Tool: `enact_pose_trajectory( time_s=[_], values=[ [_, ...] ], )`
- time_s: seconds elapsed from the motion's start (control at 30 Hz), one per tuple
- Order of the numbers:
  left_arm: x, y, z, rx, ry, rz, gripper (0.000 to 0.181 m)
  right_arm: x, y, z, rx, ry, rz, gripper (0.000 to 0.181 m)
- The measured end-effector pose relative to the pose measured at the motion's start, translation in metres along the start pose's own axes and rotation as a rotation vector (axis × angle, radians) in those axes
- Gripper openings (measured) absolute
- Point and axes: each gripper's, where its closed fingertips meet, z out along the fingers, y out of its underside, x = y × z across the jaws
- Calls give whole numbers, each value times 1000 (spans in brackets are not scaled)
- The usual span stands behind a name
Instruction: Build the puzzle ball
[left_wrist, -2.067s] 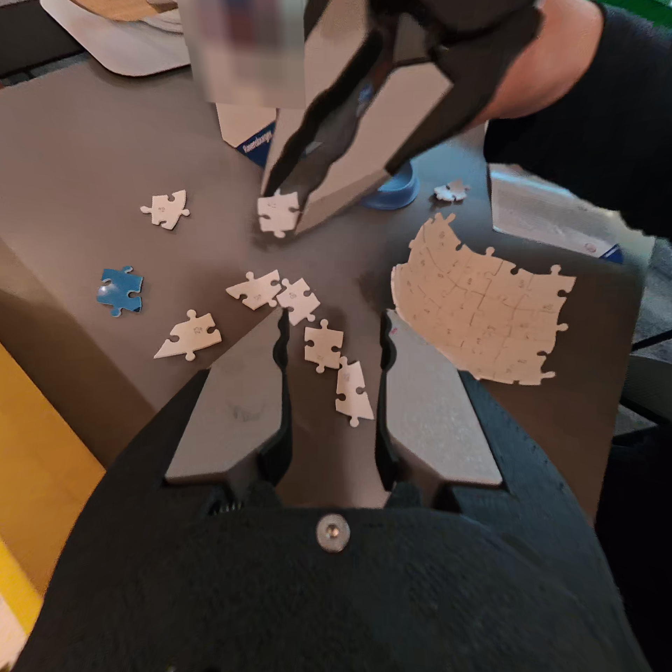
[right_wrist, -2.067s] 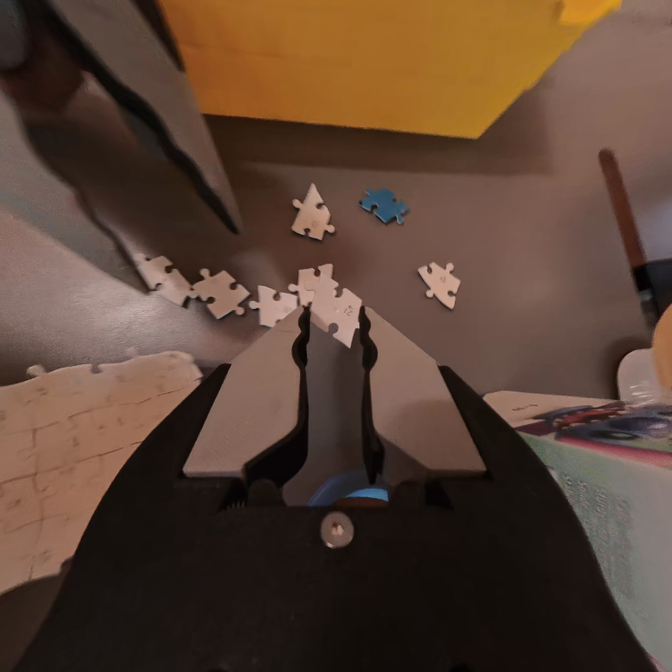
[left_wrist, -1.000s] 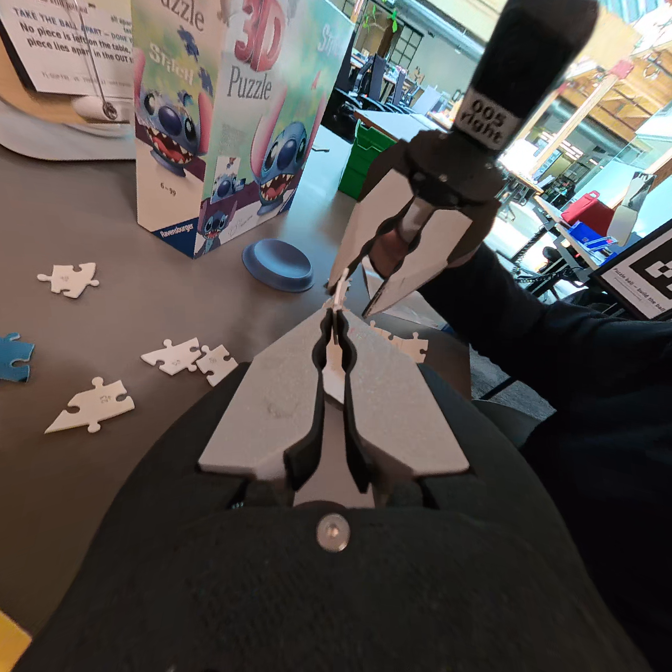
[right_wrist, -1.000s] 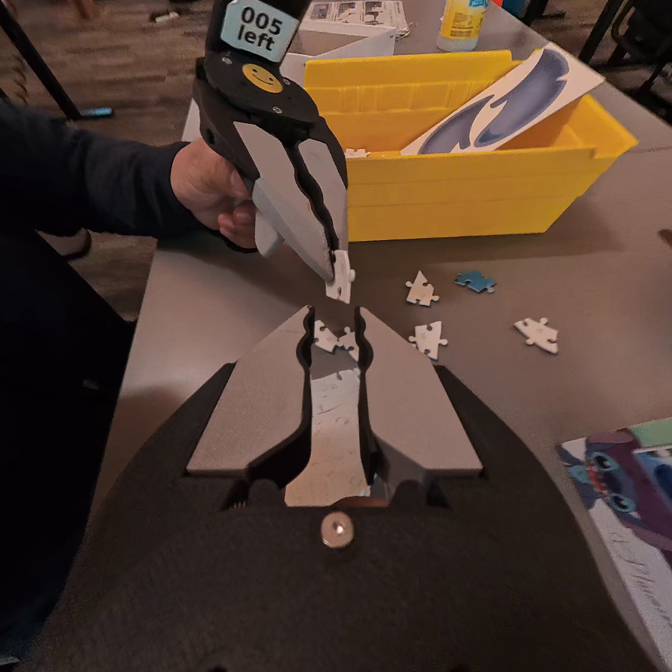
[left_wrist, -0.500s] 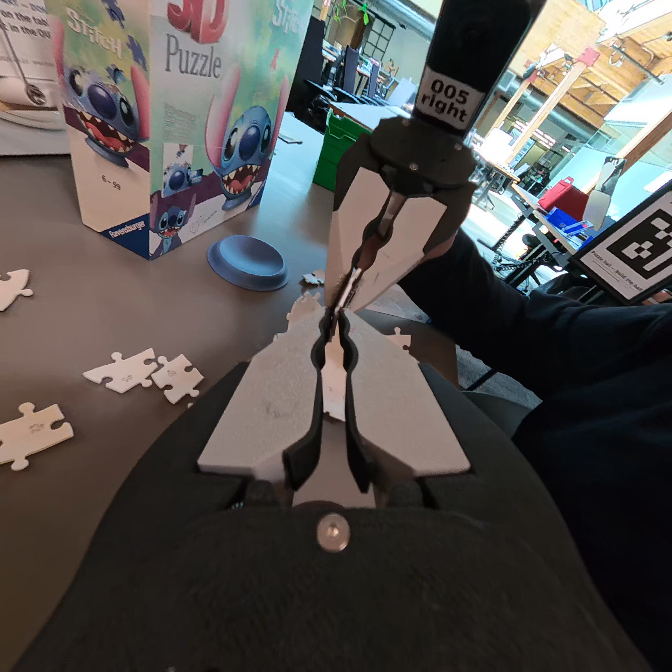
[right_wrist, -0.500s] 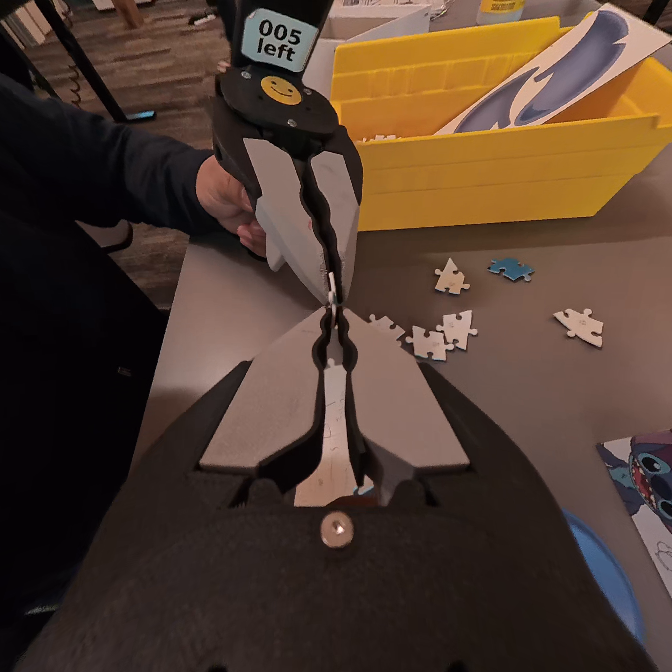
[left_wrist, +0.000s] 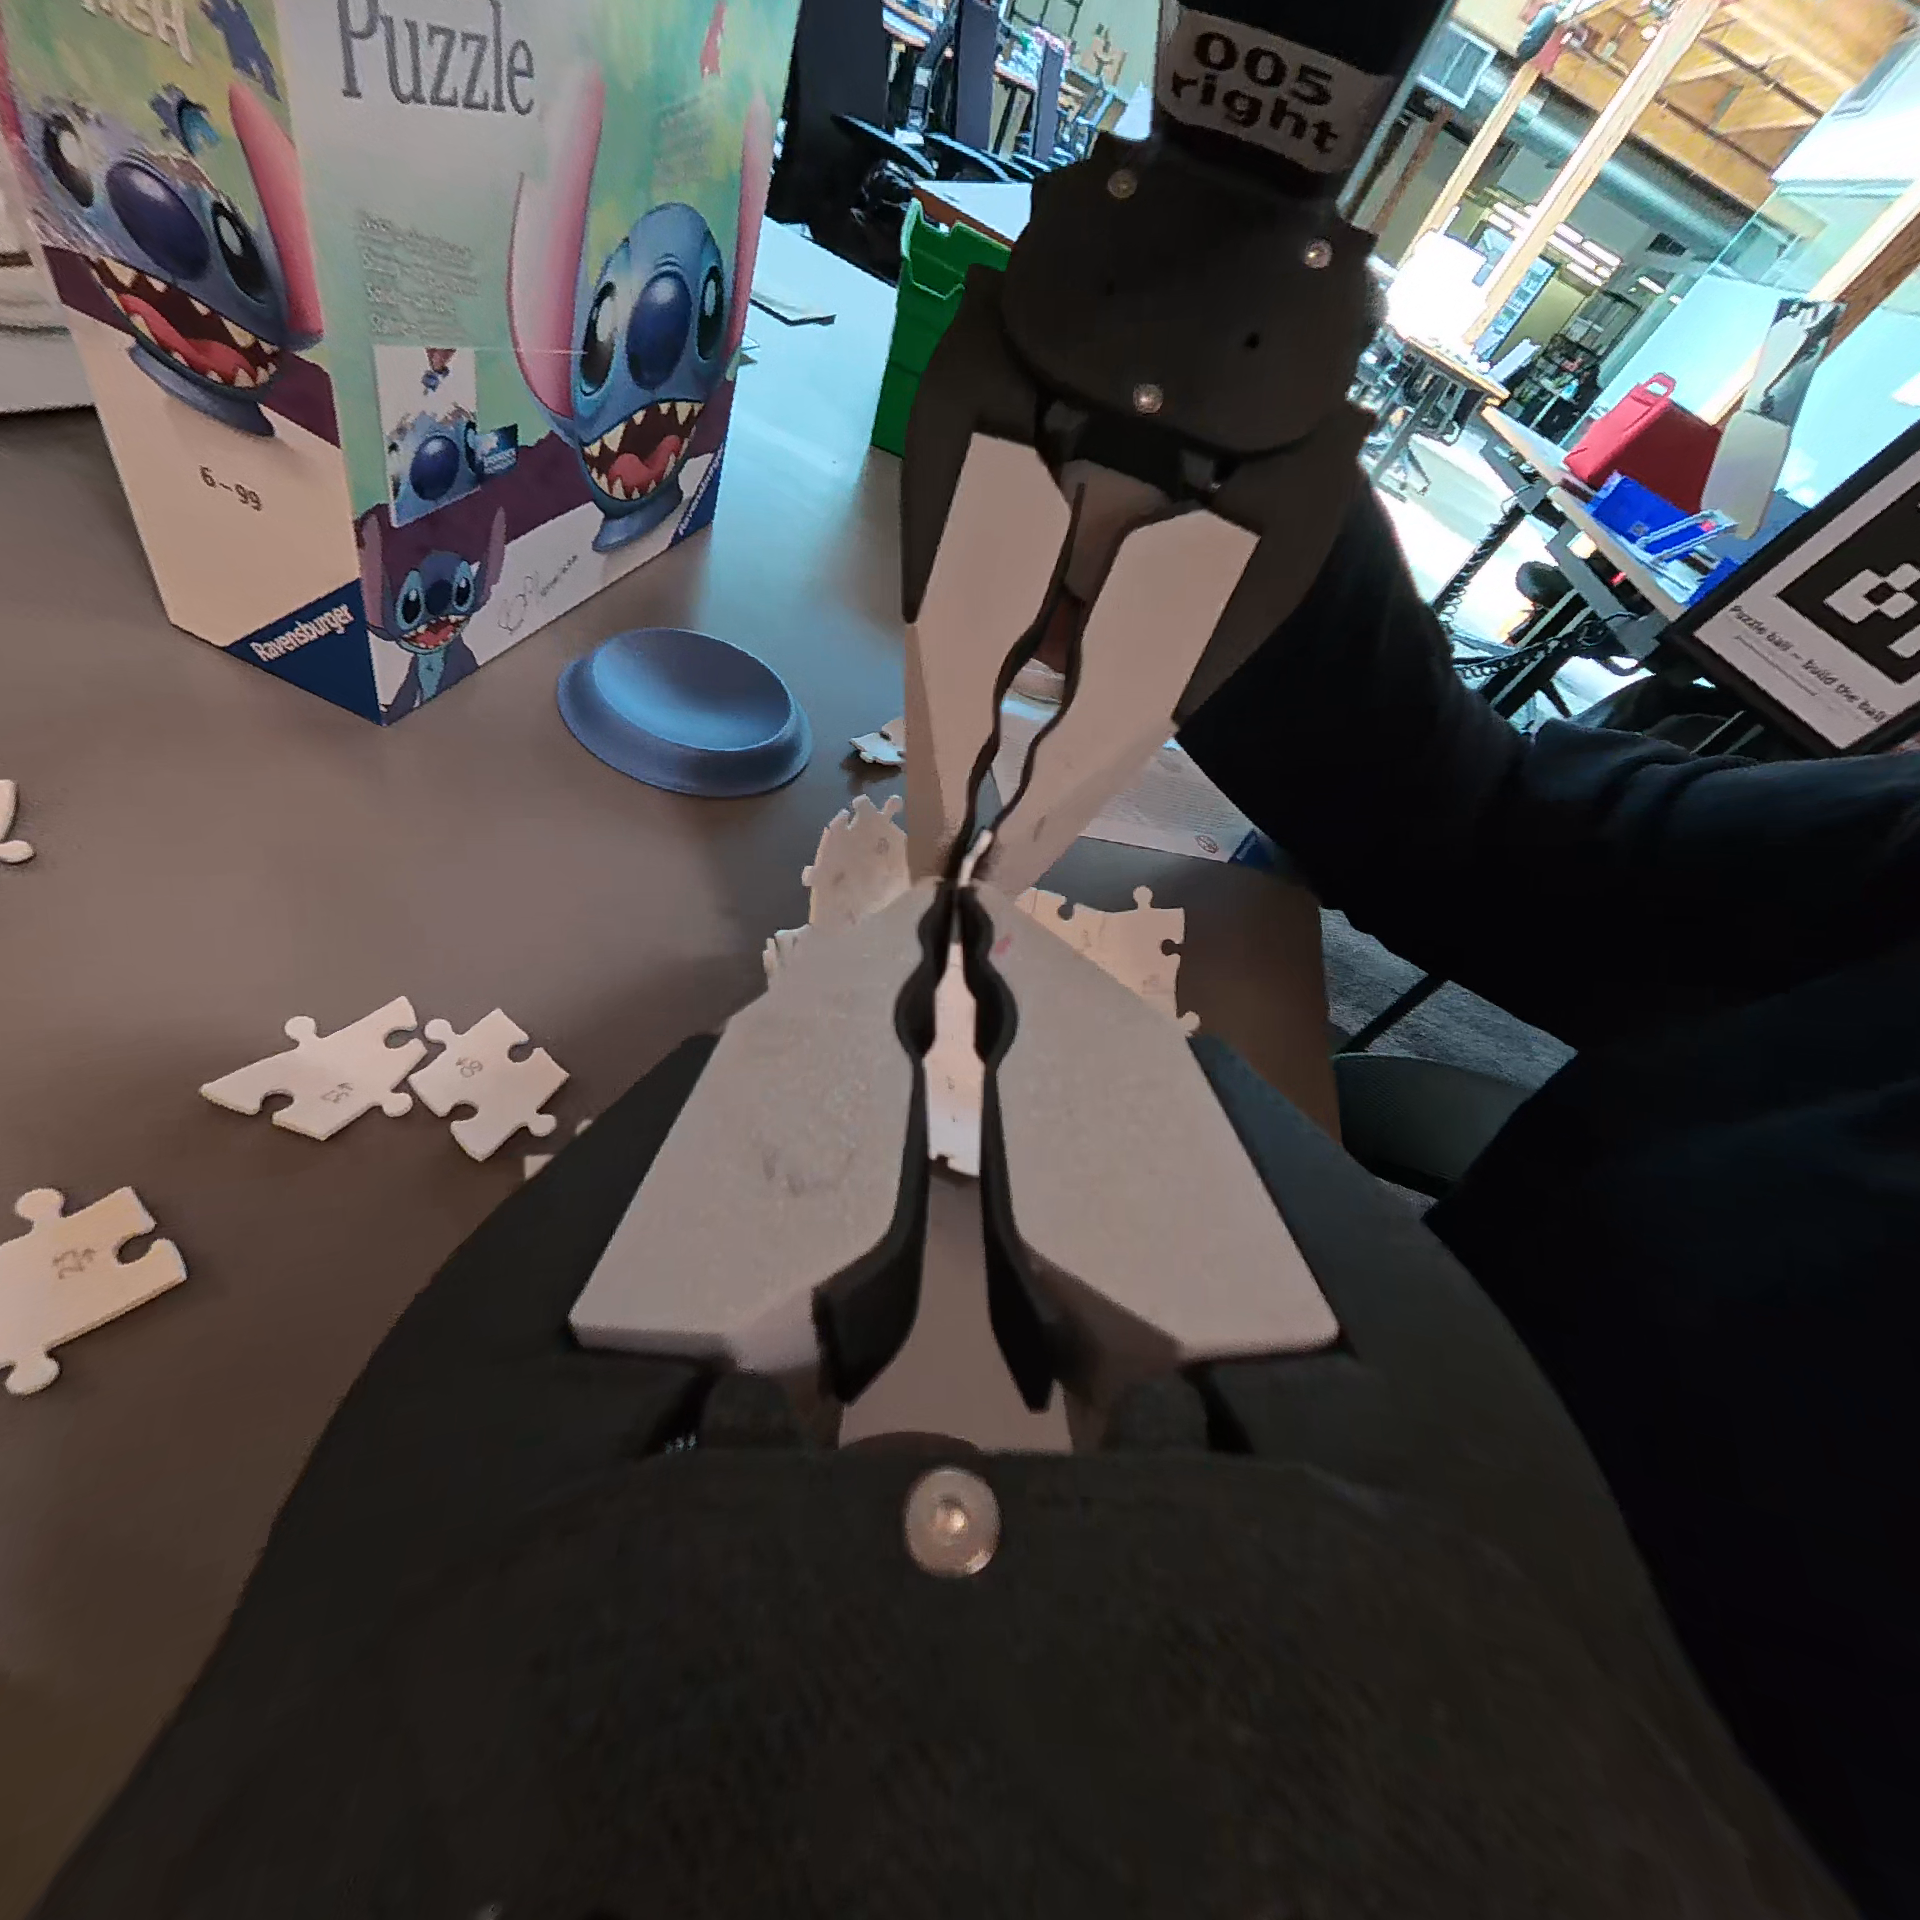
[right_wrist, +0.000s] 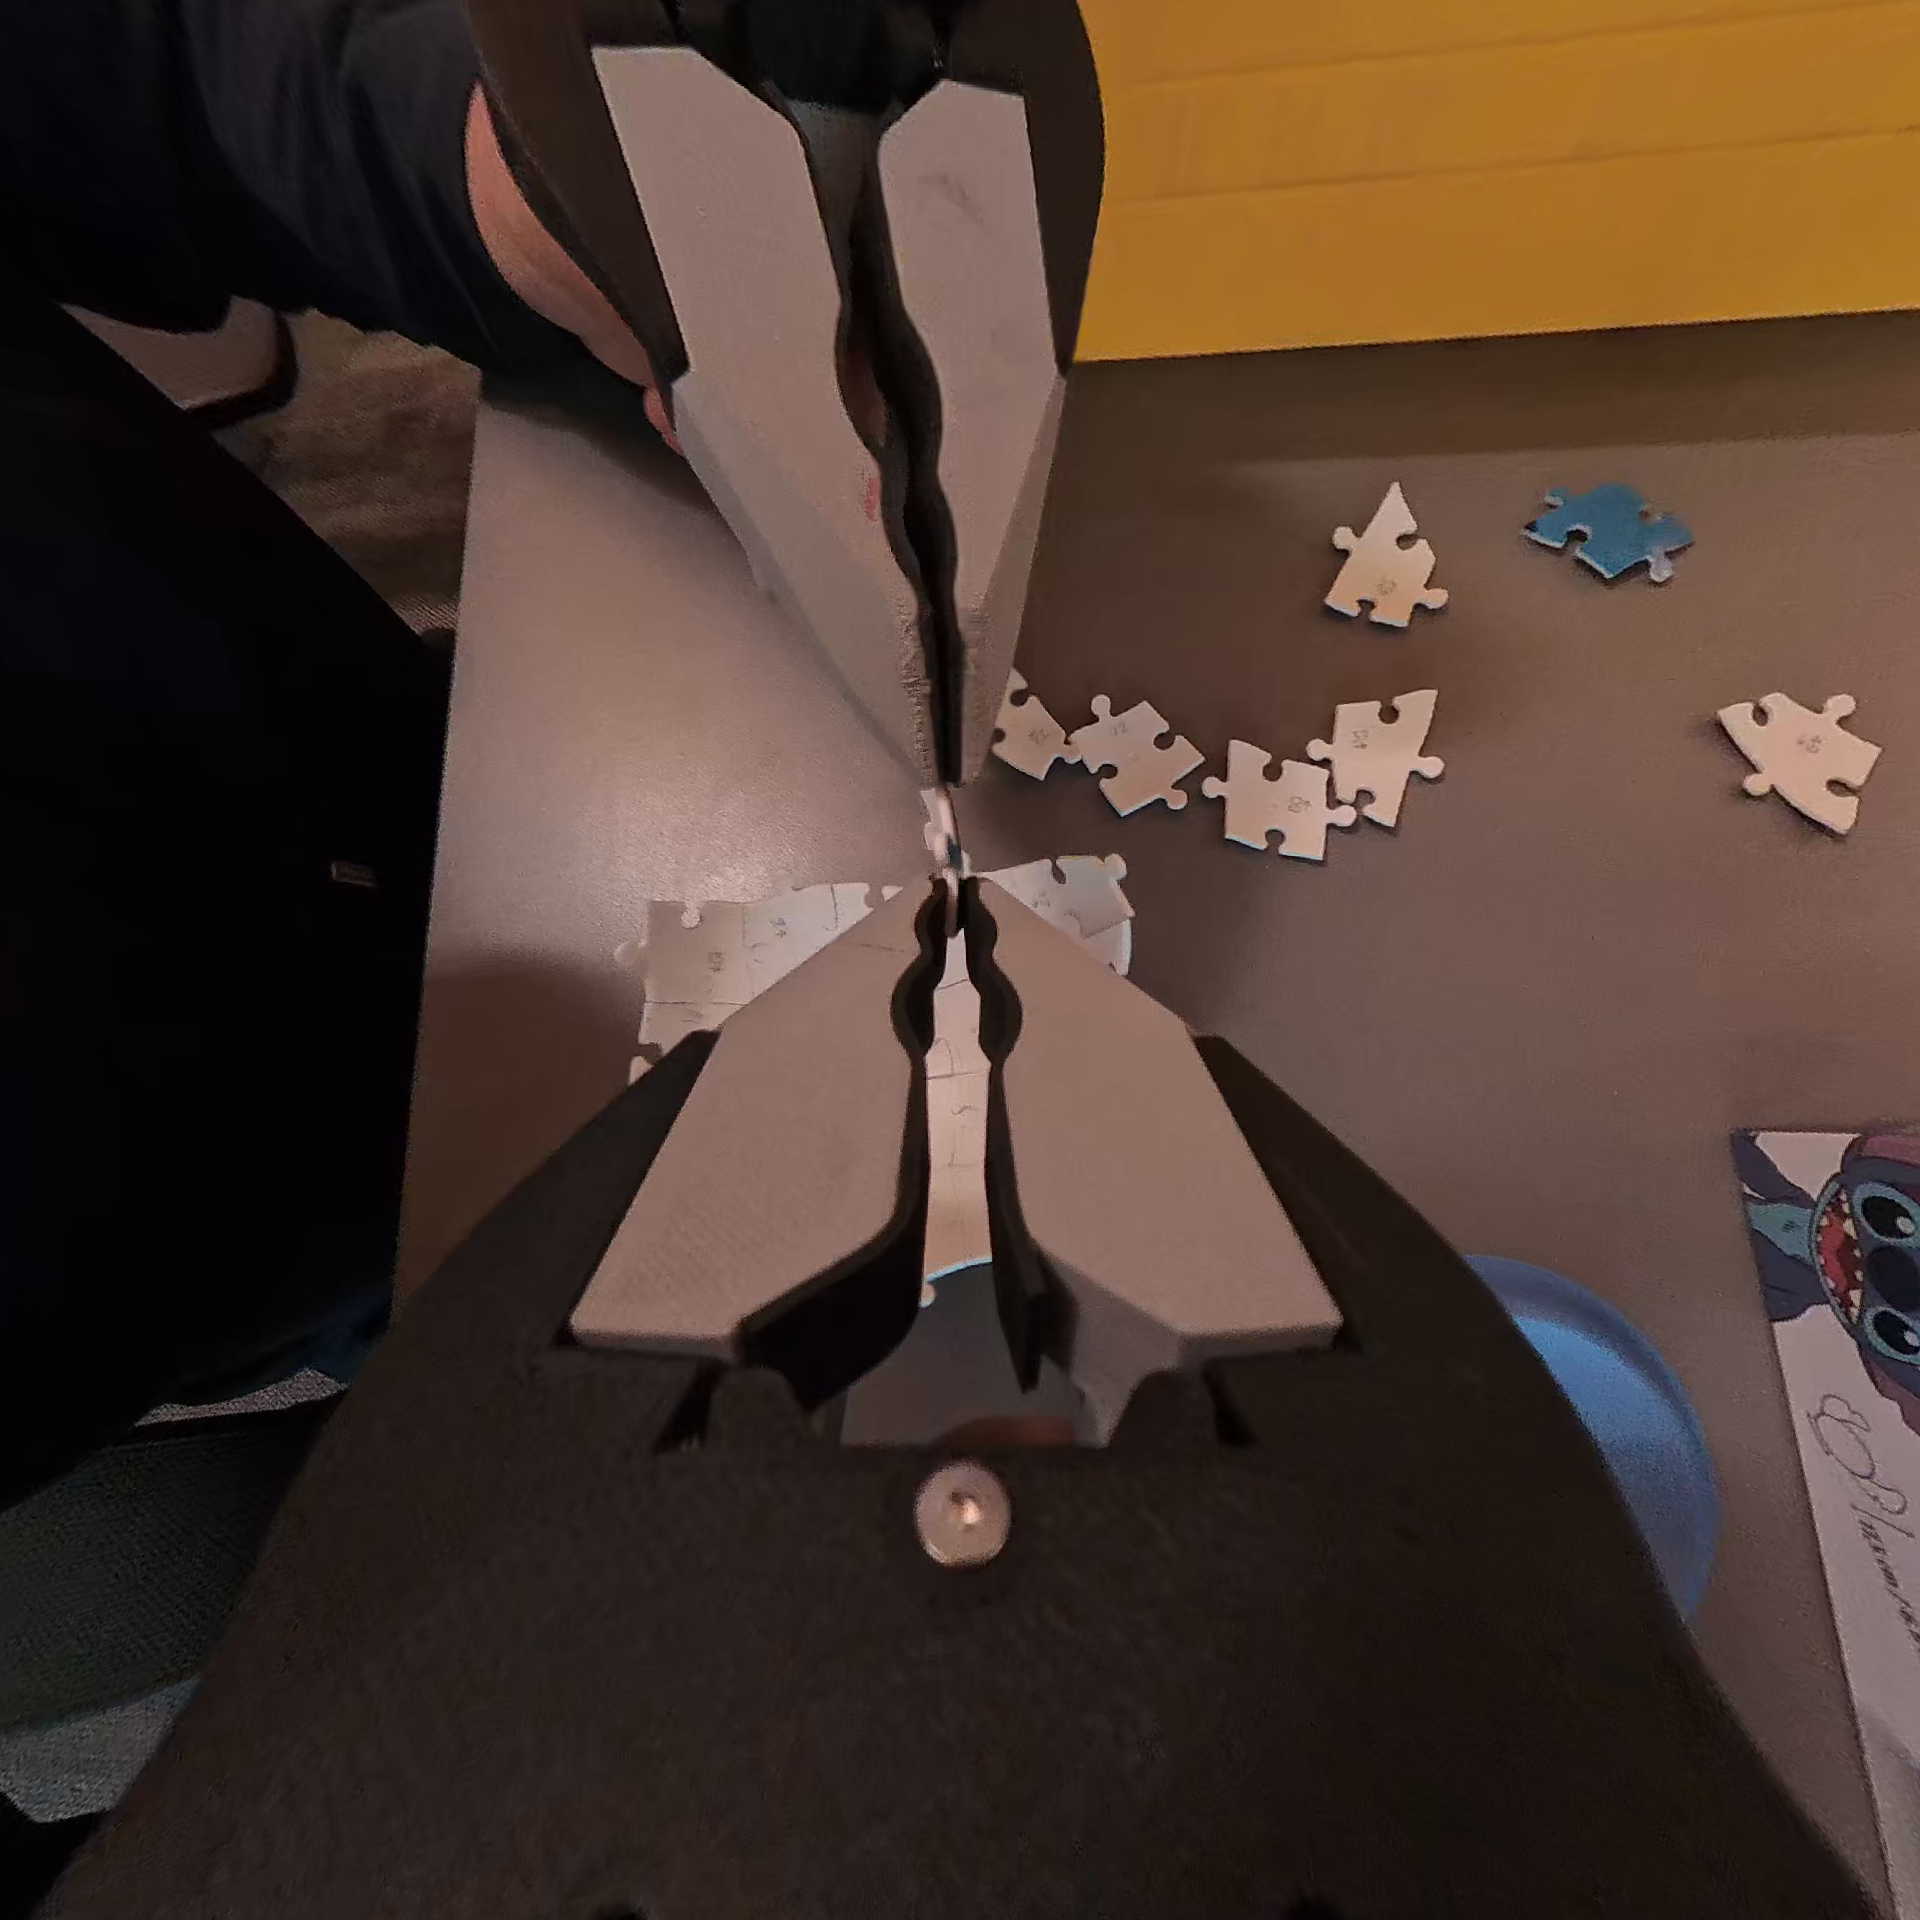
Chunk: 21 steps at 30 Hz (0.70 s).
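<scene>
Six loose white puzzle pieces (right_wrist: 1280, 805) and one blue piece (right_wrist: 1608, 532) lie on the table (right_wrist: 1455, 987); one joined sheet (right_wrist: 727, 951), one blue stand (left_wrist: 684, 712), one box (left_wrist: 416, 312).

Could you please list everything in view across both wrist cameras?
Puzzle box: one, illustrated, standing at the table's far side.
Stand: one, blue, round, beside the box.
Assembled puzzle section: one, white side up, below the grippers.
Loose puzzle pieces: at least six, white side up, scattered on the table.
Blue puzzle piece: one, near the bin.
Bin: one, yellow, at the table edge.
Green crate: one, beyond the table.
Table: one, grey.
Held puzzle piece: one, white, in the air, pinched from both ends.
Left gripper: shut on the held piece.
Right gripper: shut on it too.
Sleeve: dark, behind the right gripper.
</scene>
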Motion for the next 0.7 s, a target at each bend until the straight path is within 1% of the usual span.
enact_pose_trajectory(
  time_s=[0.33, 0.57, 0.7],
  values=[
    [-4, 8, 5, -34, -6, -32, 0, 4, 6, -1, -4, 7, 25, 0],
    [-10, 15, 7, -71, -31, -44, 0, 7, 5, -6, 40, -3, 63, 0],
    [-9, 18, 9, -78, -14, -58, 0, 7, 4, -9, 79, -33, 100, 0]
  ],
)
